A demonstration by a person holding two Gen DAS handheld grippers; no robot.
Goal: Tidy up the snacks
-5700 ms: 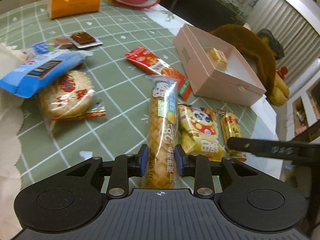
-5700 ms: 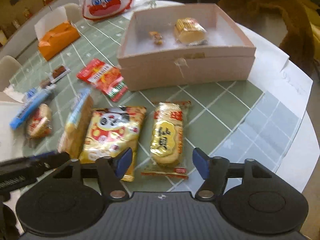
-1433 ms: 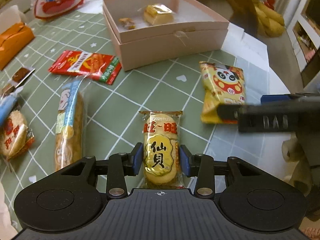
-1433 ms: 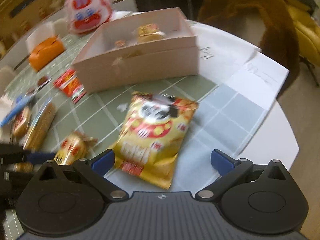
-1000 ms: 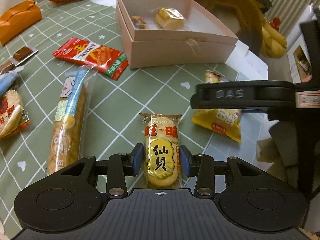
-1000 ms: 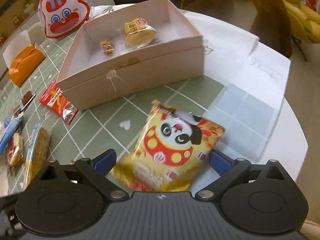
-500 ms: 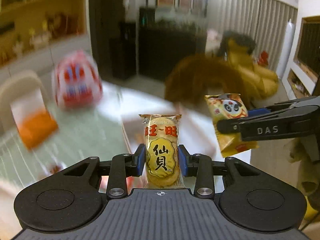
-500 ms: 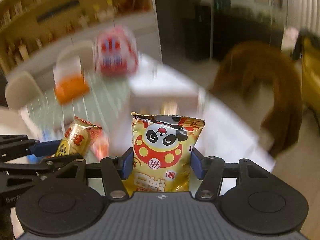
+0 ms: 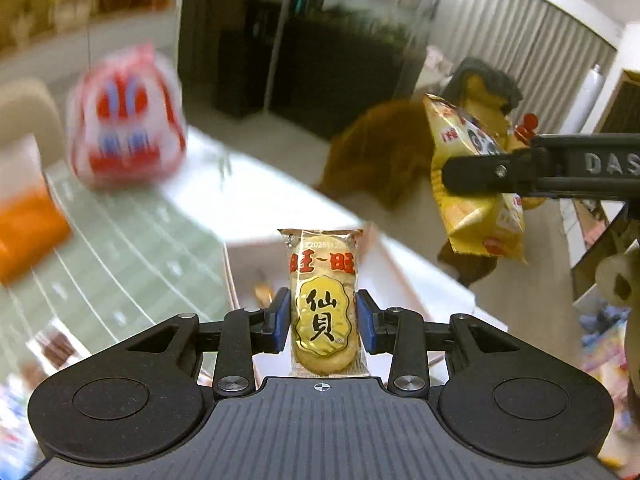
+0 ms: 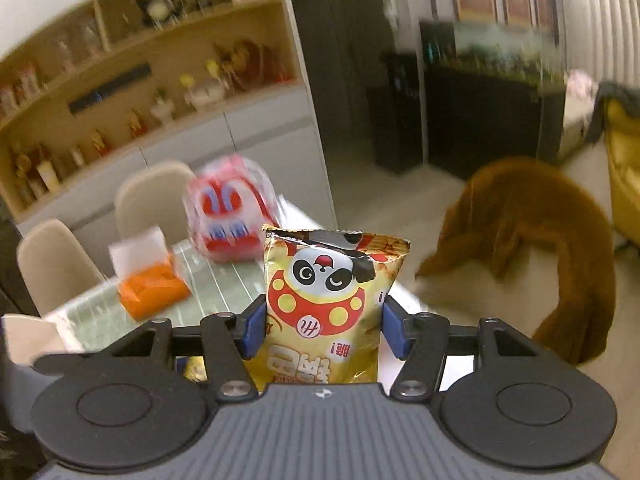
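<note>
The left gripper (image 9: 323, 322) is clamped on the upright rice cracker packet (image 9: 323, 300) at its six o'clock, the right gripper (image 10: 324, 330) likewise pinches the panda snack bag (image 10: 330, 300), and the pink box (image 9: 240, 264) lies blurred beyond at twelve on the green checked table (image 9: 120, 248).

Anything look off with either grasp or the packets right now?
Nothing stands out. The left gripper holds the rice cracker packet upright and centred; the right gripper holds the panda snack bag upright, its top edge a little crumpled. Both packets look intact, nothing spilled. The background is motion-blurred.
</note>
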